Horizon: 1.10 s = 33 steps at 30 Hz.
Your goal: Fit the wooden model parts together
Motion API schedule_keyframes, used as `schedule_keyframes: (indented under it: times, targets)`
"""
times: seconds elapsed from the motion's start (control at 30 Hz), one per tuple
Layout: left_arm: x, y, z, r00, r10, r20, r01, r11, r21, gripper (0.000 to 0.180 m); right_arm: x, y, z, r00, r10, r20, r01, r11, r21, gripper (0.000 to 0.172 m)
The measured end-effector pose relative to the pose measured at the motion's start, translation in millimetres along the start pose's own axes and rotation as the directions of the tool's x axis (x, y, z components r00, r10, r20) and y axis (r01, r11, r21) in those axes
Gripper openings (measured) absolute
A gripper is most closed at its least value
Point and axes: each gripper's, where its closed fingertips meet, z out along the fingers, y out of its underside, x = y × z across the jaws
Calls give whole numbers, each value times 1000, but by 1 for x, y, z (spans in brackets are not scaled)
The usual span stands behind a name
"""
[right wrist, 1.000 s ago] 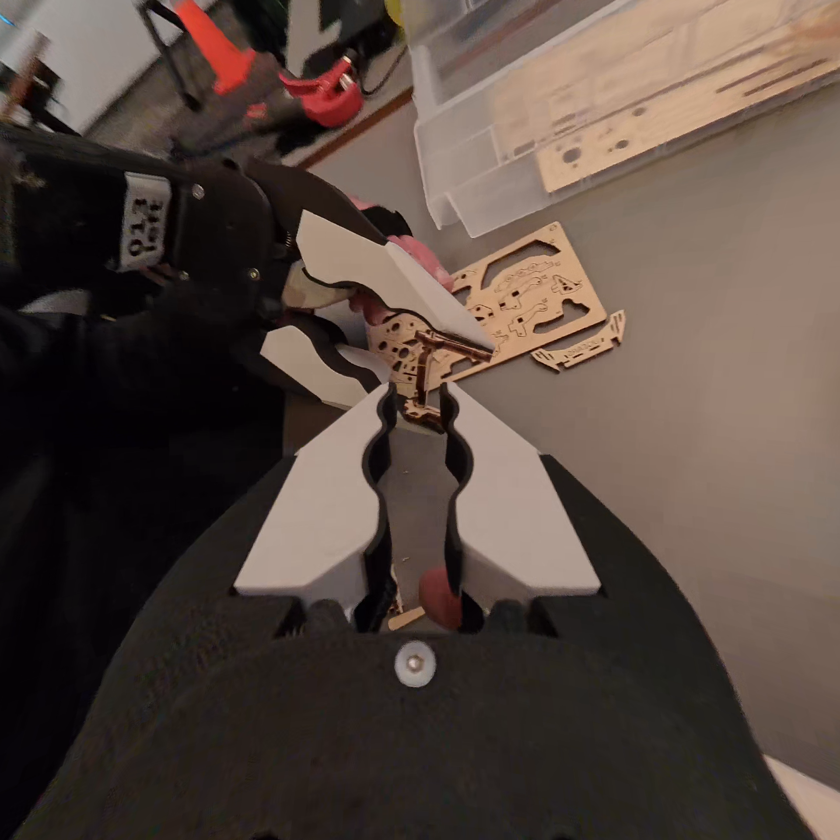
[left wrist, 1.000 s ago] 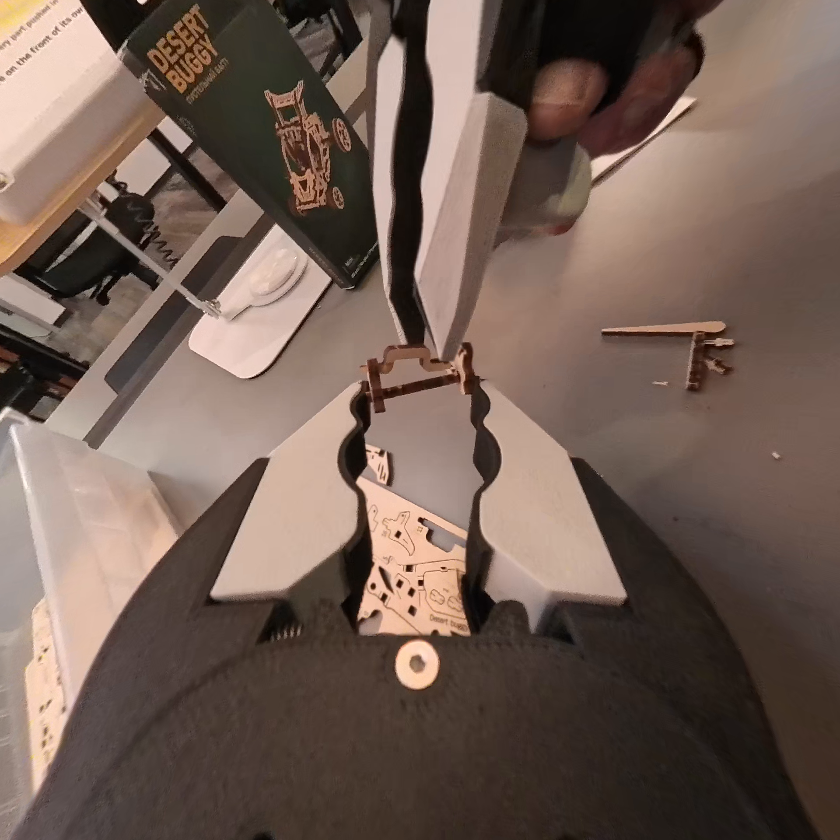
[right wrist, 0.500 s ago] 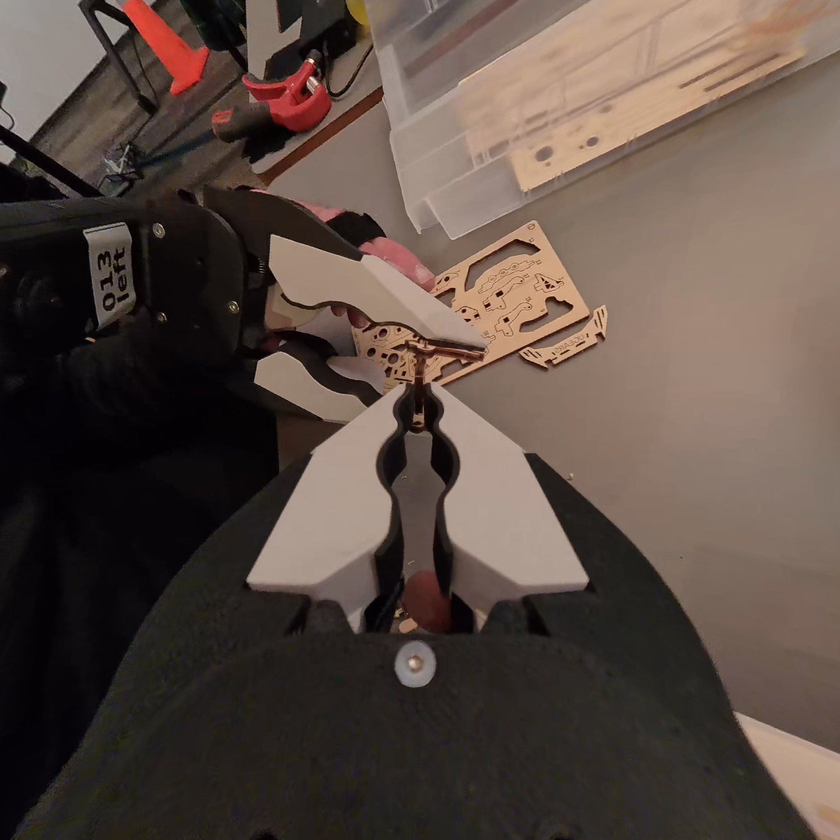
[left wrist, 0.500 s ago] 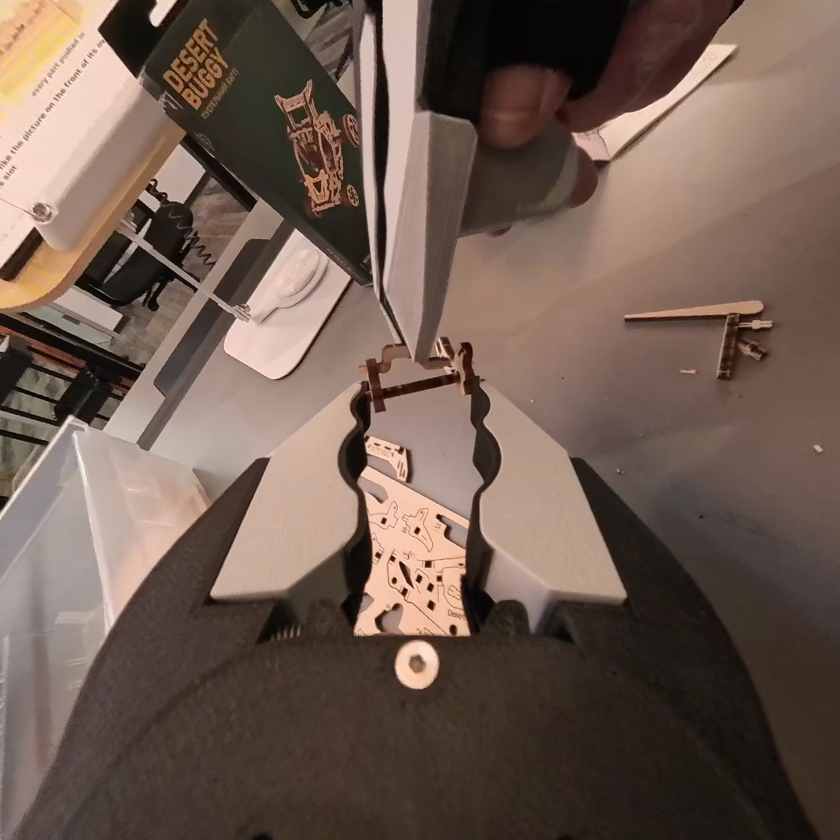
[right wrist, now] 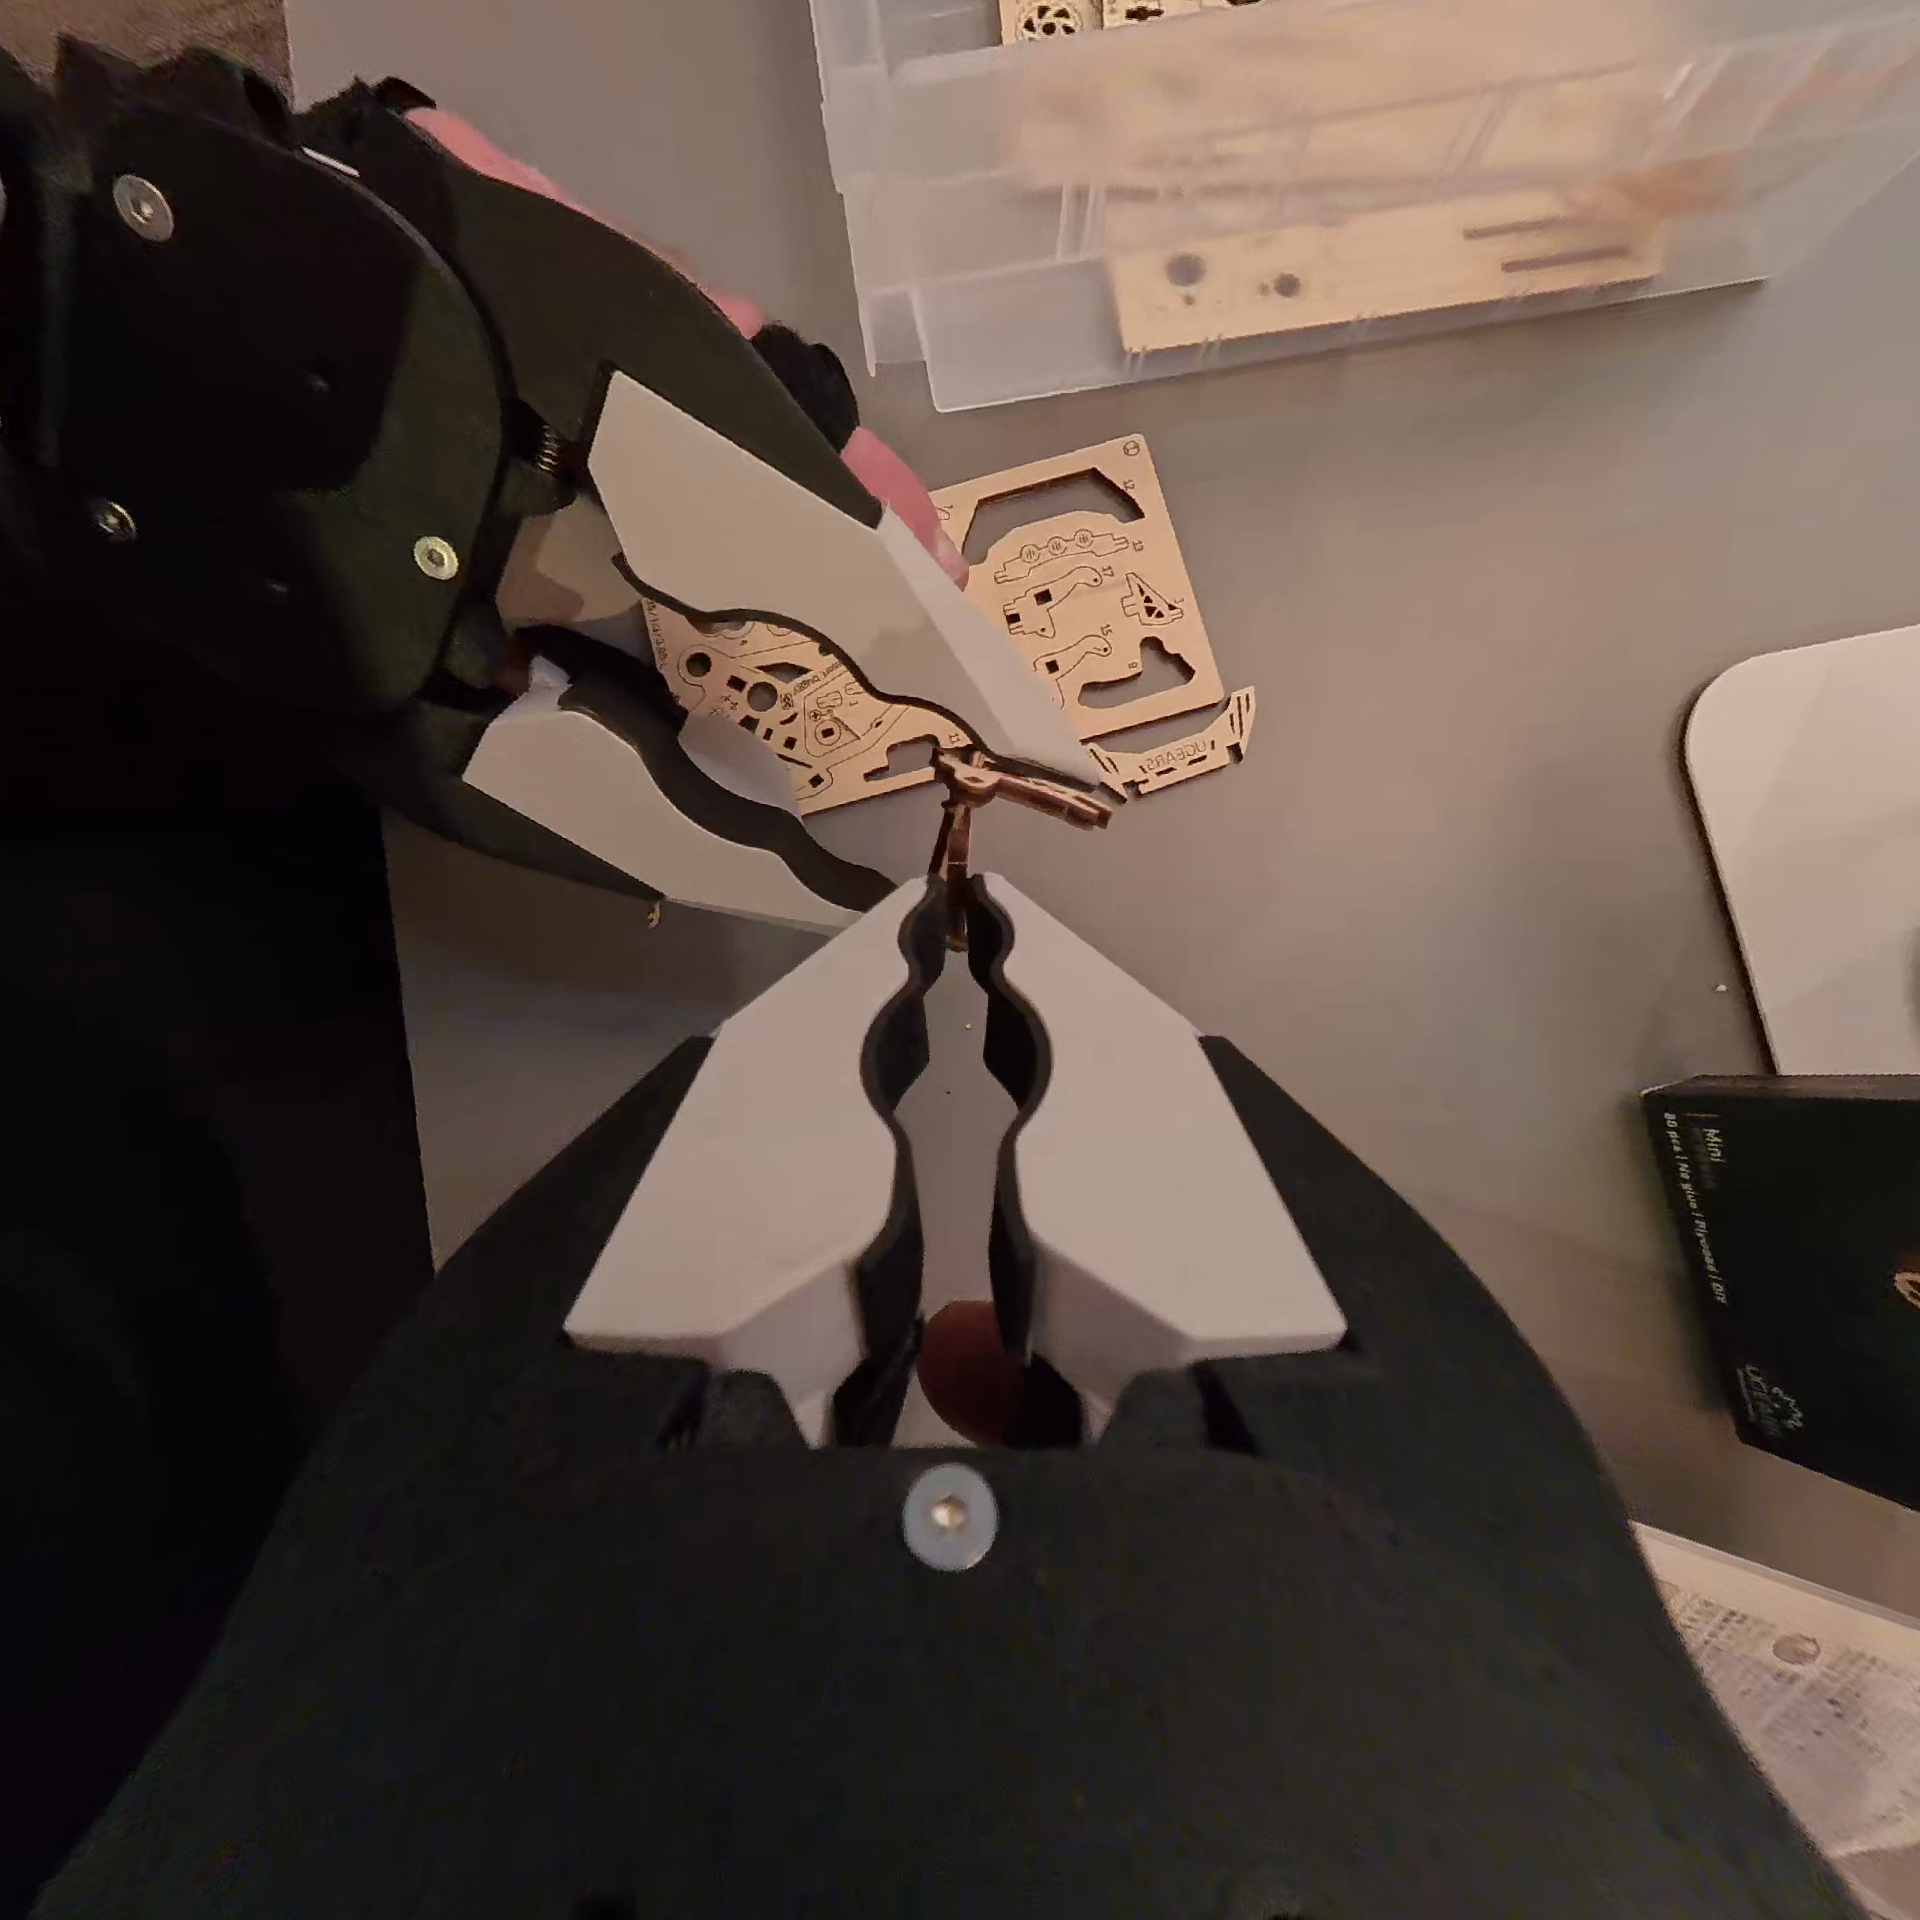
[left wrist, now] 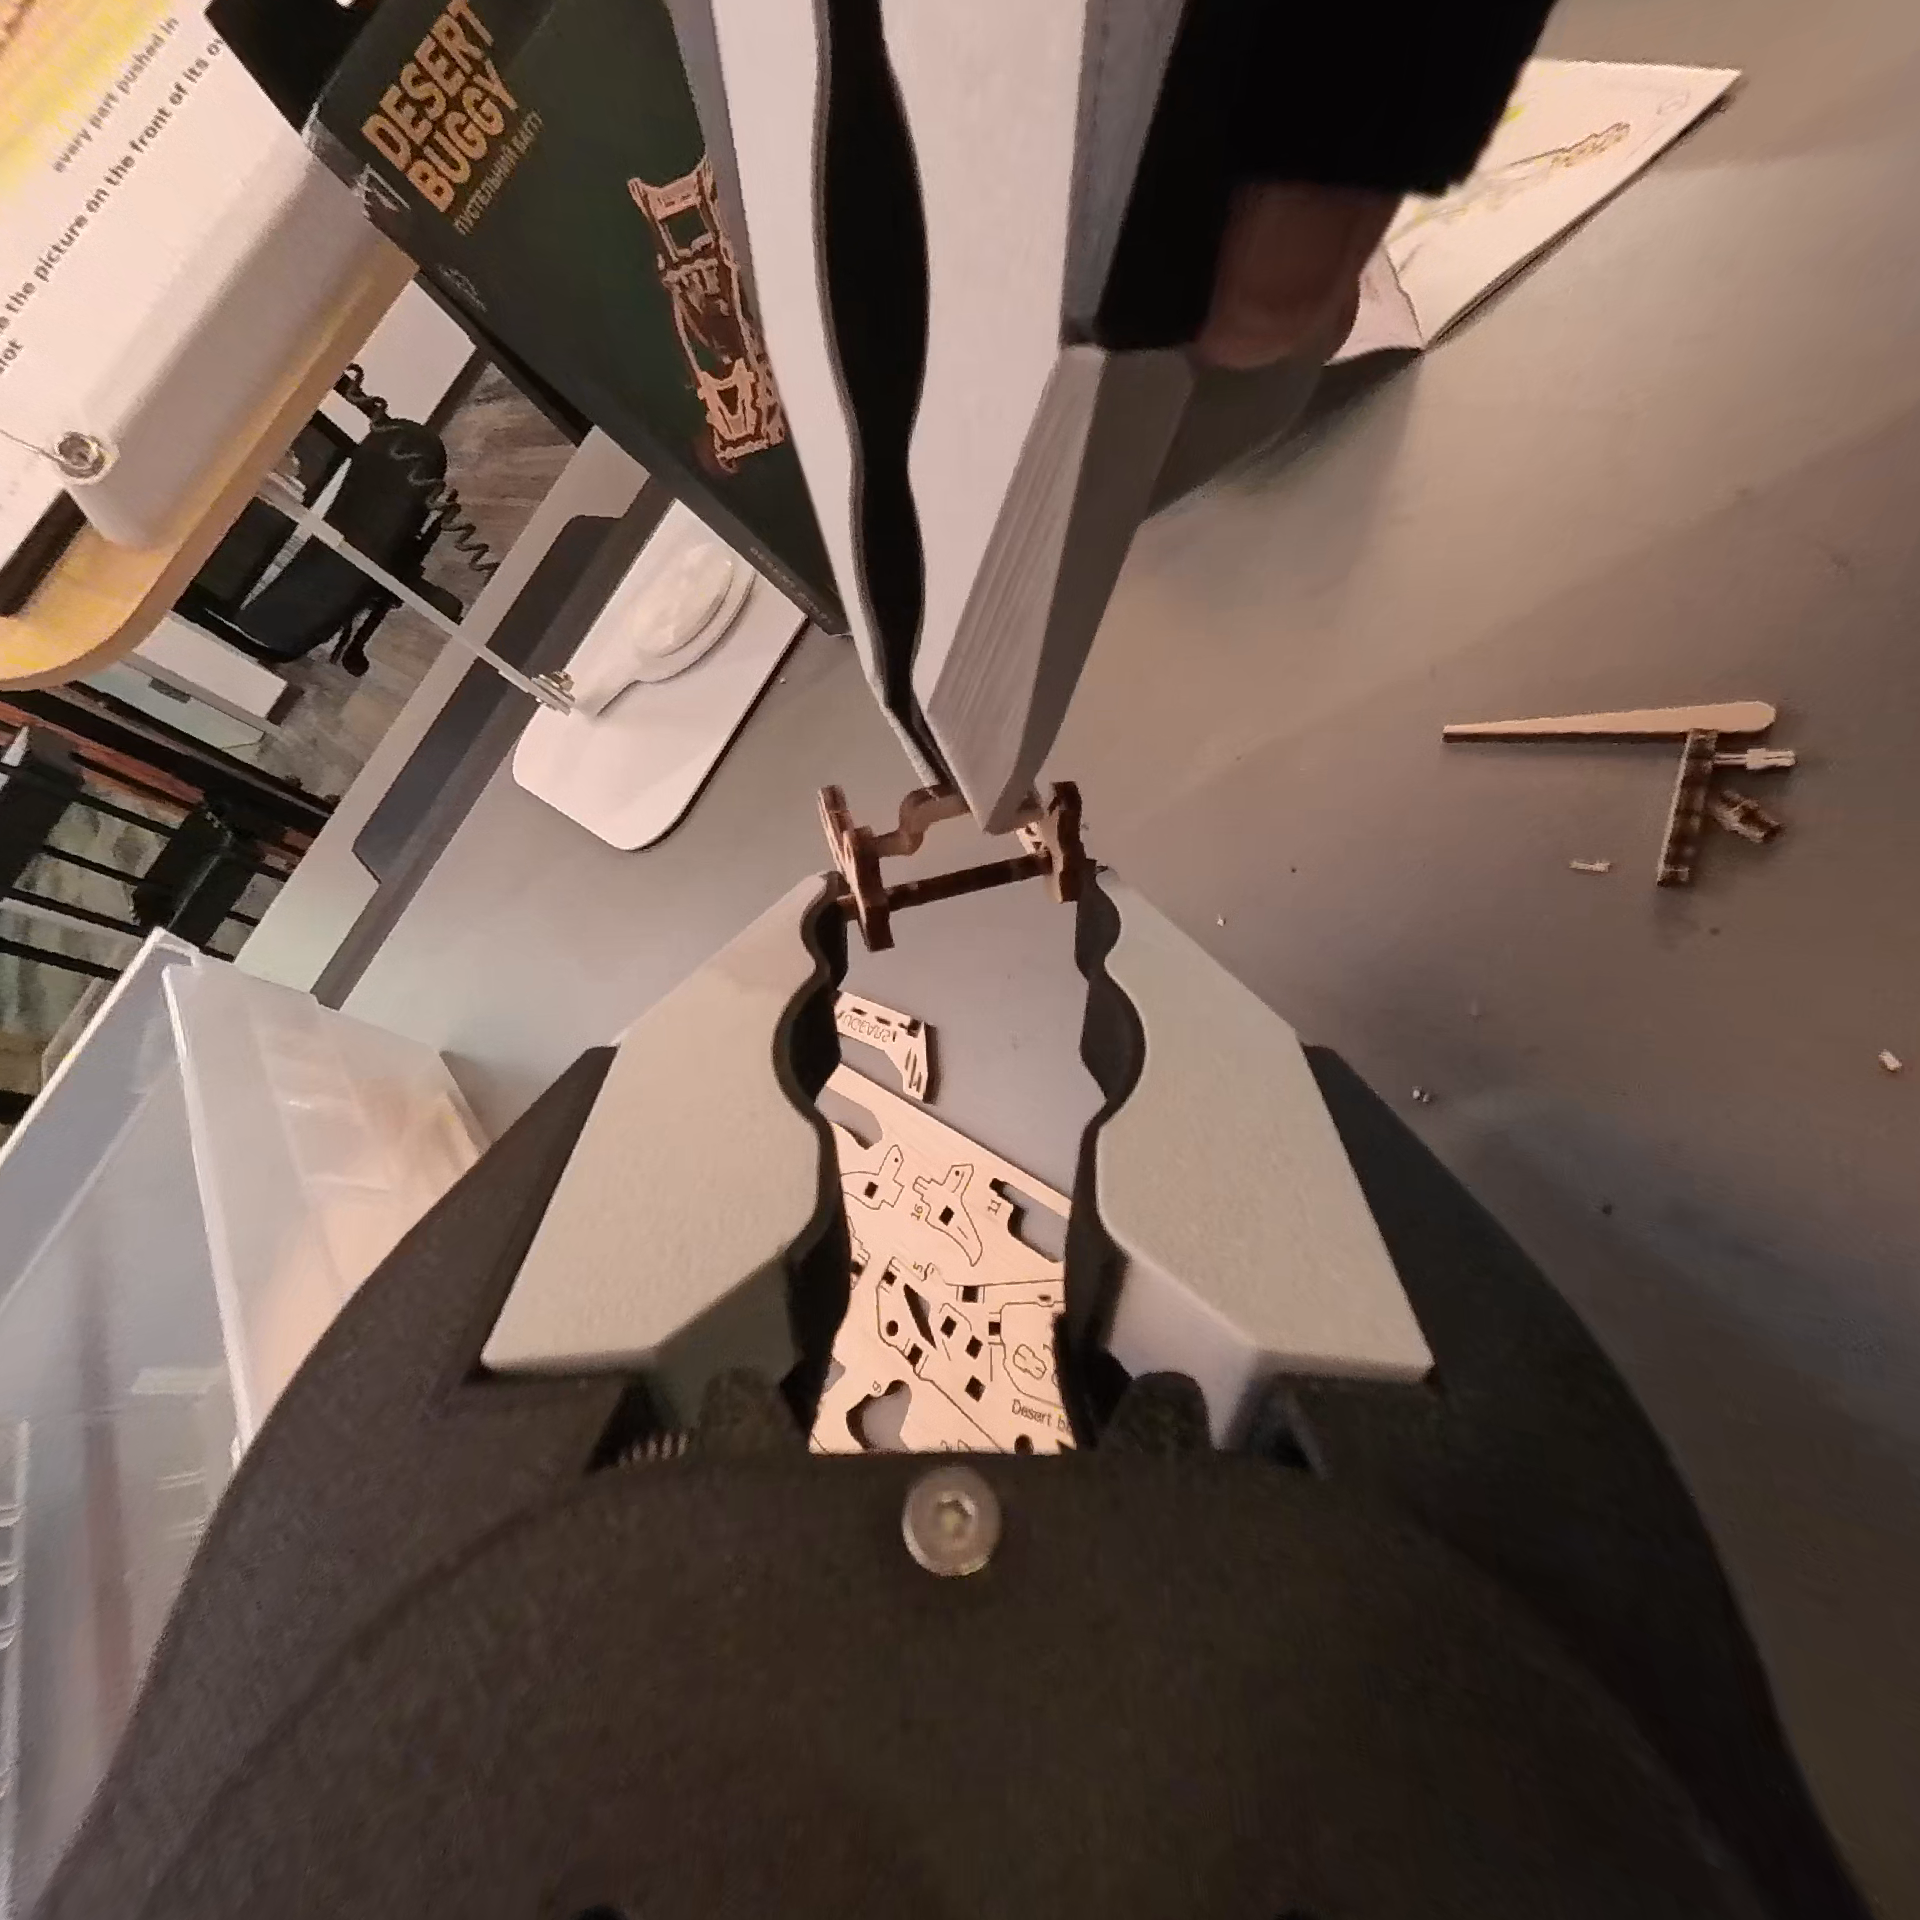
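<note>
In the left wrist view my left gripper [left wrist: 961, 894] is shut on a small wooden assembly [left wrist: 940, 883]: two dark end plates joined by a rod, one plate against each fingertip. My right gripper [left wrist: 971, 800] comes down from above and is shut on the assembly's curved light strip [left wrist: 914, 816]. In the right wrist view my right gripper [right wrist: 954, 904] pinches that thin strip [right wrist: 954, 842] edge-on. The left gripper [right wrist: 987, 840] reaches in from the left, with one end plate [right wrist: 1023, 792] flat against its upper finger. The assembly is held above the grey table [left wrist: 1455, 1039].
A punched plywood sheet [right wrist: 1091, 623] and a loose small part [right wrist: 1184, 758] lie under the grippers. A clear plastic bin [right wrist: 1299, 177] holds more sheets. A dark green box [left wrist: 582, 260], a white pad [left wrist: 644, 707], loose wooden pieces [left wrist: 1662, 769] and a paper sheet [left wrist: 1538, 166] are around. Less than 4 cm separates the two grippers' tips.
My right gripper's jaws went from partly open around the strip to shut on it. My left gripper kept its hold on the assembly. Both views shifted slightly.
</note>
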Motion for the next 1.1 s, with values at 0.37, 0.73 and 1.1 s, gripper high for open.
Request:
schedule_keyframes:
  times: [0.37,0.73,1.1]
  targets:
    - [-2,-2,-2,1000,-22,1,22,1000,17,42,0,-2,-6,998,4,62,-3,1000,-13,2]
    - [0,-27,-17,988,-96,-118,122,962,244,42,-9,-25,-38,789,220,574,-420,875,241,1]
    - [9,-52,-36,958,-89,-272,191,906,377,42,-27,-26,-55,617,105,780,-517,801,302,0]
